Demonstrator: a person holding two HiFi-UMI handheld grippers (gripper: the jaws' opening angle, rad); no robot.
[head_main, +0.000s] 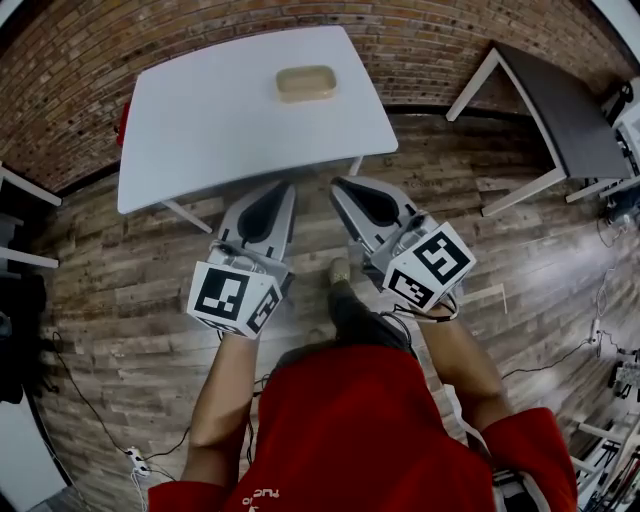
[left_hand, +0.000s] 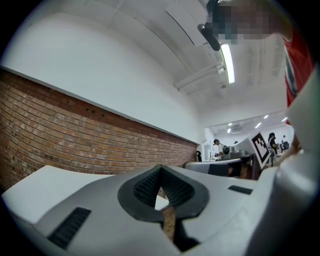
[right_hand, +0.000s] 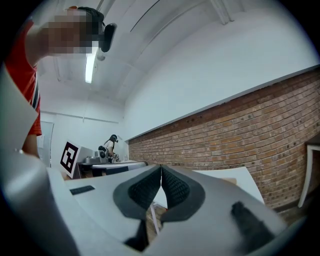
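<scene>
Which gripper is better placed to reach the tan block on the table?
The left gripper, marginally: its shut jaws point toward the tan block; the right gripper, also shut, sits slightly farther aside.

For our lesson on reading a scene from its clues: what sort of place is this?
Probably an indoor lab or workshop. It has a brick wall, a plank floor with a power strip lying on it, a plain white table, and a person working at a bench farther off.

Bright, even indoor light. A ceiling strip lamp (left_hand: 228, 62) glows overexposed in both gripper views. The white worktop (head_main: 200, 120) is bright without harsh glare, and its shadow is soft. Strong fisheye bending and dark corners throughout. The left tool (left_hand: 161, 170) and right tool (right_hand: 161, 169) look blurred up close.
</scene>
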